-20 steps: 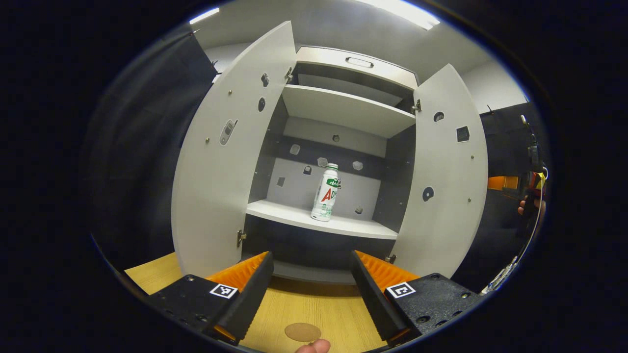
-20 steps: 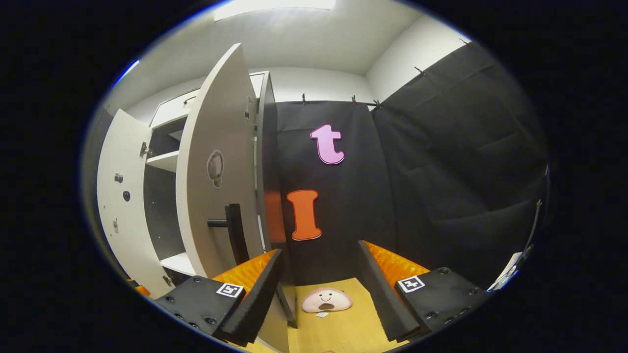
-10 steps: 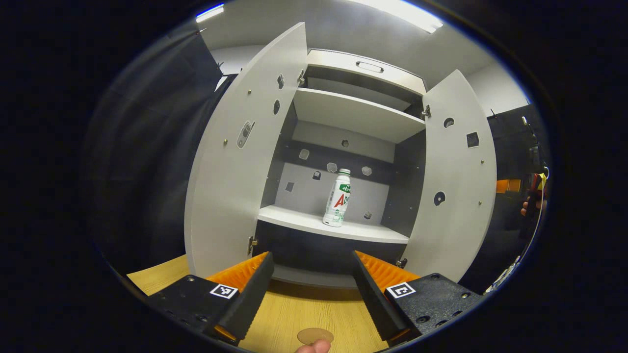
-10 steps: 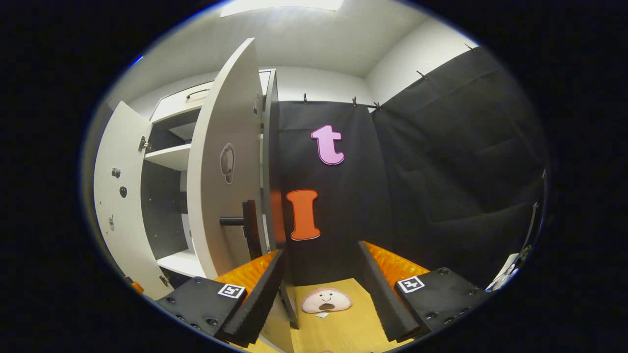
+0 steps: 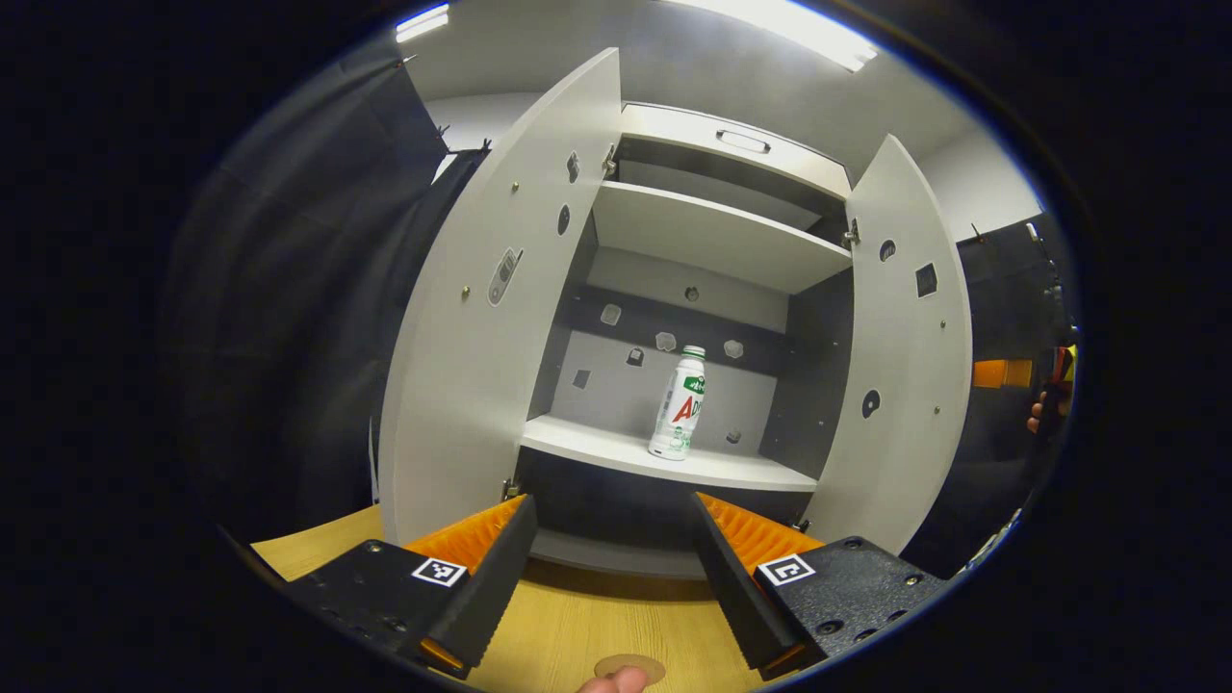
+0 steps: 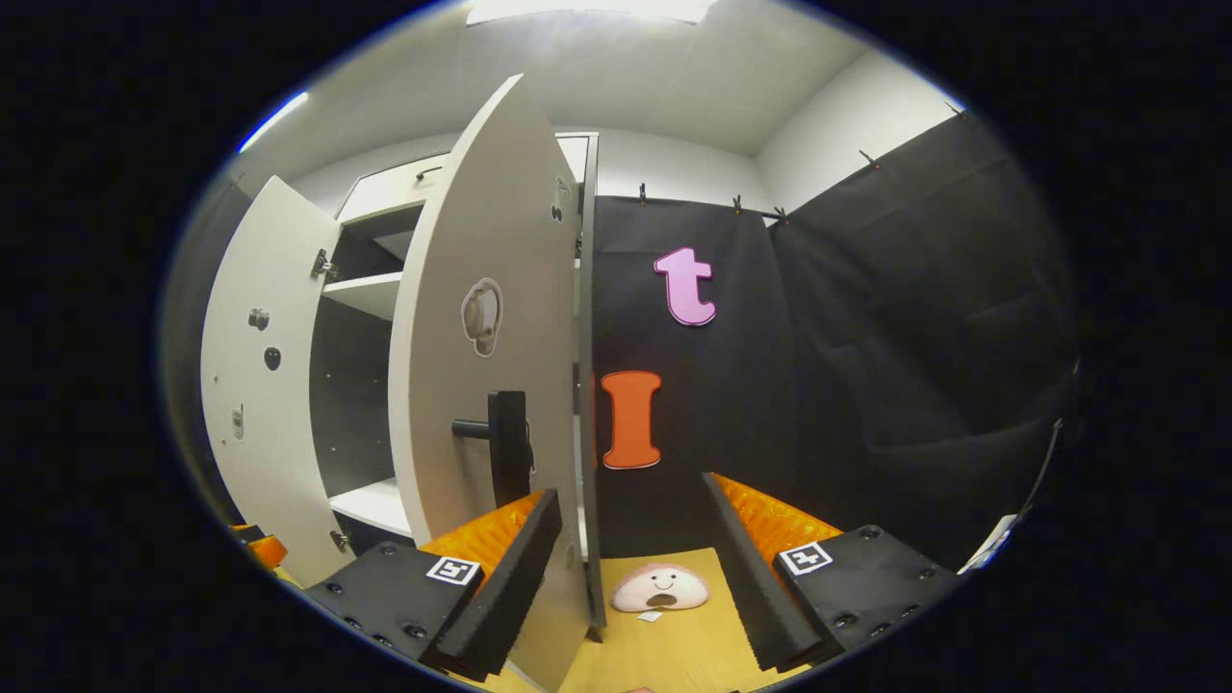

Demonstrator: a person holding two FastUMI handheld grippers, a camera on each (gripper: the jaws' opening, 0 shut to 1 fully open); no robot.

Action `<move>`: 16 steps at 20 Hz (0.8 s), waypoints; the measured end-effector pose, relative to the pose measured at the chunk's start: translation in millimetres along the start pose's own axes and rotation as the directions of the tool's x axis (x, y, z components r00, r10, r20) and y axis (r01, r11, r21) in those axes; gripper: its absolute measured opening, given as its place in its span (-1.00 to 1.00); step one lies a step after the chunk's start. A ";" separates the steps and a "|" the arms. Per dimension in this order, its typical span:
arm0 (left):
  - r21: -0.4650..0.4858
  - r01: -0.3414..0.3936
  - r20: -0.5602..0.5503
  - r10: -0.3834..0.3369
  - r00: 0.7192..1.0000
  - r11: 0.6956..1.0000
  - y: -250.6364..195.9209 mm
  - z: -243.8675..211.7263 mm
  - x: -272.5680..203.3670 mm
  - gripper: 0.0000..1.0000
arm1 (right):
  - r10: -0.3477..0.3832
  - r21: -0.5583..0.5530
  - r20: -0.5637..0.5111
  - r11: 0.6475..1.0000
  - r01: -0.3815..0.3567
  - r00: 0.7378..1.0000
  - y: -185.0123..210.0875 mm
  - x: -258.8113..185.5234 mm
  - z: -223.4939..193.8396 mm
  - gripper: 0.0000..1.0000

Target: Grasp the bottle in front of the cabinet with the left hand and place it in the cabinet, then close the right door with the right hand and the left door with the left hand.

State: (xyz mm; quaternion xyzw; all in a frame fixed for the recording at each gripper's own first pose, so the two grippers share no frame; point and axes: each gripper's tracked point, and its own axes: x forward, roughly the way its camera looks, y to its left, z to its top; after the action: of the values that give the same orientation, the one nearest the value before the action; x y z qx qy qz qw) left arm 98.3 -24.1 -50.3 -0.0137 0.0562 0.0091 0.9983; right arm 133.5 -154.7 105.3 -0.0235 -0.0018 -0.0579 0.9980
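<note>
A white bottle (image 5: 680, 404) with a green cap stands upright on the cabinet's lower shelf (image 5: 654, 457). Both doors stand wide: the left door (image 5: 486, 318) and the right door (image 5: 895, 366). My left gripper (image 5: 611, 568) is open and empty, held back from the cabinet above the wooden table. In the right gripper view the right door (image 6: 481, 337) is seen from outside, edge-on, with its dark handle (image 6: 500, 448). My right gripper (image 6: 630, 568) is open, its left finger (image 6: 505, 582) close against that door's outer face near the lower edge.
A wooden table (image 5: 597, 626) lies under both grippers. A small plush face (image 6: 661, 588) sits on the table by the black cloth wall. A round brown disc (image 5: 628, 665) and a fingertip (image 5: 608, 681) show at the bottom. A hand (image 5: 1044, 409) shows far right.
The left gripper has drawn back and drifted left, so the cabinet sits further right and smaller. The right gripper has closed in on the right door's outer face; the handle looms larger.
</note>
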 end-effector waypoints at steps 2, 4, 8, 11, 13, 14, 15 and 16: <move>0.005 -0.017 0.004 0.017 1.000 1.000 8.3 2.1 -0.6 0.89 | 0.015 0.007 0.001 1.000 -0.015 1.000 9.9 1.4 -0.3 0.93; 0.007 -0.033 0.003 0.033 0.999 0.999 15.6 3.4 -3.3 0.89 | 0.031 0.001 -0.002 1.000 -0.031 1.000 21.0 2.9 -1.4 0.93; 0.022 -0.057 0.014 0.057 0.998 0.998 27.9 9.0 -6.1 0.89 | 0.082 -0.006 0.003 0.997 -0.082 0.997 36.3 7.2 -1.8 0.93; 0.027 -0.076 0.018 0.076 0.997 0.997 37.0 11.5 -11.0 0.84 | 0.131 -0.002 -0.001 0.991 -0.131 0.991 60.1 12.2 -3.3 0.93; 0.032 -0.095 0.023 0.094 0.995 0.995 45.4 14.3 -13.3 0.89 | 0.151 0.001 -0.001 0.989 -0.151 0.989 72.2 17.7 -5.5 0.94; 0.034 -0.104 0.024 0.103 0.994 0.994 48.7 14.9 -14.0 0.84 | 0.161 0.003 -0.003 0.987 -0.161 0.987 79.1 20.1 -7.7 0.95; 0.035 -0.115 0.025 0.114 0.993 0.993 52.7 15.4 -14.6 0.84 | 0.176 0.006 -0.008 0.984 -0.176 0.984 88.3 22.6 -10.2 0.95; 0.036 -0.127 0.026 0.126 0.992 0.991 58.8 16.2 -16.5 0.84 | 0.201 0.010 -0.014 0.980 -0.201 0.980 100.5 24.4 -12.3 0.95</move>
State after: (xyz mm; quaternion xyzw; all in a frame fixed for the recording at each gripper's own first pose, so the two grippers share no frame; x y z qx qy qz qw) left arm 82.6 34.9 -33.9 0.0085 0.0451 0.0713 0.9964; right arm 169.4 -58.5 88.5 -0.0187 0.0079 0.0430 0.9989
